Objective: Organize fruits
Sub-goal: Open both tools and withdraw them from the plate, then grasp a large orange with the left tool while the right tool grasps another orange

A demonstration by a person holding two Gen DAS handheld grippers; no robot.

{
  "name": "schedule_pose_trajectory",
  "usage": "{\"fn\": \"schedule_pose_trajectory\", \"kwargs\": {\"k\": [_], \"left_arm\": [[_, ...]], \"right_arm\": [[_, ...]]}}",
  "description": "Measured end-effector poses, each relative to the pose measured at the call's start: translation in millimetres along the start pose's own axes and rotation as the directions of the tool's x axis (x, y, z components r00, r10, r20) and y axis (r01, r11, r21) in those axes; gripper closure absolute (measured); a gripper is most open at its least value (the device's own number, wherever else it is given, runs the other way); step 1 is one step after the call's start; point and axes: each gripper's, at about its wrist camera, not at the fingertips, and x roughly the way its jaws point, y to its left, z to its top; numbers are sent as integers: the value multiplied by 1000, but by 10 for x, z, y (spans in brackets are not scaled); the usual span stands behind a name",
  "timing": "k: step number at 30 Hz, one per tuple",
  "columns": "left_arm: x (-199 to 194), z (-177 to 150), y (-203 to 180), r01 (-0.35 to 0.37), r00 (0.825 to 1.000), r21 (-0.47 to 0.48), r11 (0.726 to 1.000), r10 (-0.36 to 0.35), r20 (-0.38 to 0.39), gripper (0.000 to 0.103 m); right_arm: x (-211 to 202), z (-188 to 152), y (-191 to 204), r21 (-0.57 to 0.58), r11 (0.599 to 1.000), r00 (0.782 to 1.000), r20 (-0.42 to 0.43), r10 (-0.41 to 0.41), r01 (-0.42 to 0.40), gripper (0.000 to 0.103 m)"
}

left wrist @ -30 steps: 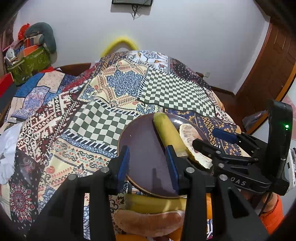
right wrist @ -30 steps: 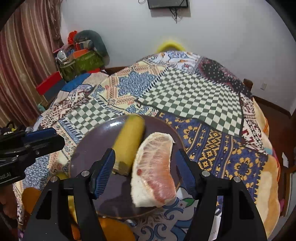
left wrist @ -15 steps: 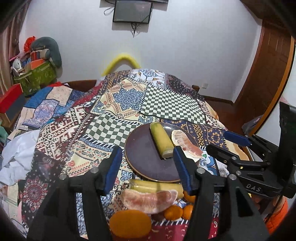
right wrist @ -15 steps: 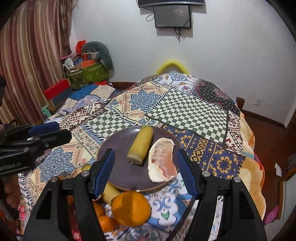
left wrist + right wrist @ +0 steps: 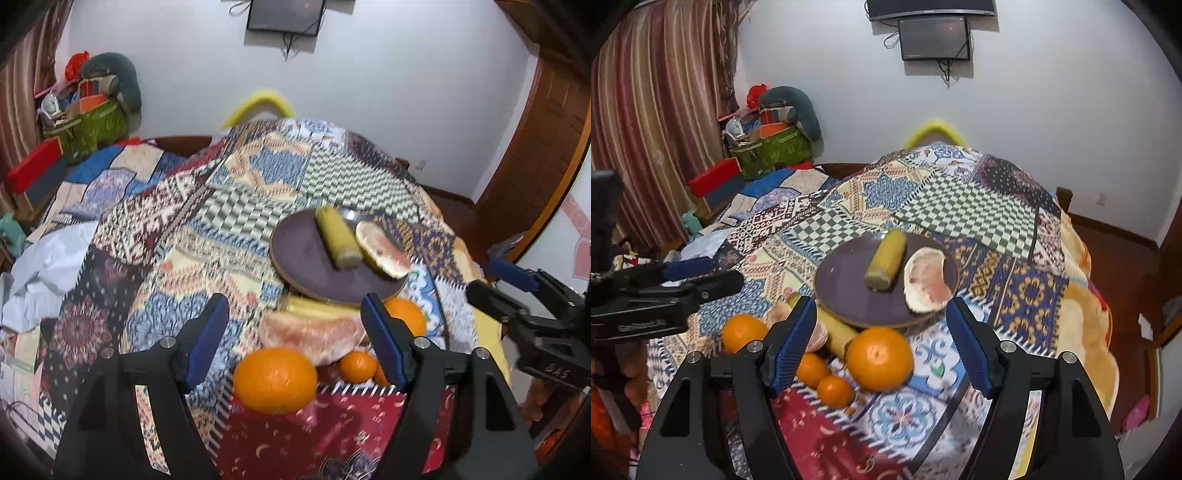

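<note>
The left gripper [image 5: 295, 334] has just been spreading its jaws and they stand well apart, gripping nothing; between its blue pads [image 5: 207, 339] and below them lie a large orange [image 5: 275, 380], a pomelo segment [image 5: 314, 334] and a small orange [image 5: 357, 366], none of them touched; a second large orange [image 5: 404, 319] shows just past its right pad. The right gripper [image 5: 882, 345] has likewise just been widening, its jaws apart and empty; a big orange [image 5: 880, 358] sits between its fingers [image 5: 792, 345], untouched, with two small oranges [image 5: 834, 390] nearer its left finger and another orange [image 5: 743, 332] beyond that finger. Ahead of both tongs rests the dark round plate [image 5: 842, 284], bearing a yellow-green banana piece [image 5: 886, 266] and, touching it on the right, a pomelo wedge [image 5: 929, 282]; another banana piece [image 5: 836, 334] lies against the plate's near rim. All of it rests on a patchwork bedspread [image 5: 964, 210]; farther off, a wall-mounted screen [image 5: 934, 38] and striped curtain [image 5: 653, 110].
</note>
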Motion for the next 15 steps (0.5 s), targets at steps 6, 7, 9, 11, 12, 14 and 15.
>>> {"fn": "schedule_pose_trajectory", "kwargs": {"k": [6, 7, 9, 11, 12, 14, 15], "left_arm": [[87, -201, 31, -13, 999, 0, 1000, 13, -51, 30], [103, -234, 29, -15, 998, 4, 1000, 15, -57, 30], [142, -289, 29, -15, 997, 8, 1000, 15, -72, 30], [205, -362, 36, -12, 995, 9, 1000, 13, -97, 30], [228, -383, 40, -13, 994, 10, 1000, 14, -106, 30], [295, -436, 54, -19, 992, 13, 1000, 21, -128, 30], [322, -454, 63, -22, 991, 12, 1000, 24, -135, 30]], "right_arm": [[30, -197, 31, 16, 1000, 999, -39, 6, -5, 33], [42, -235, 28, 24, 1000, 999, -48, 11, -9, 33], [98, -296, 24, 37, 999, 997, -69, 20, -18, 33], [159, -359, 27, 44, 999, 995, -93, 21, -17, 33], [207, -397, 30, 46, 999, 994, -108, 19, -15, 33], [269, -434, 21, 46, 999, 992, -127, 18, -12, 33], [308, -451, 16, 46, 999, 990, -138, 15, -9, 33]]}}
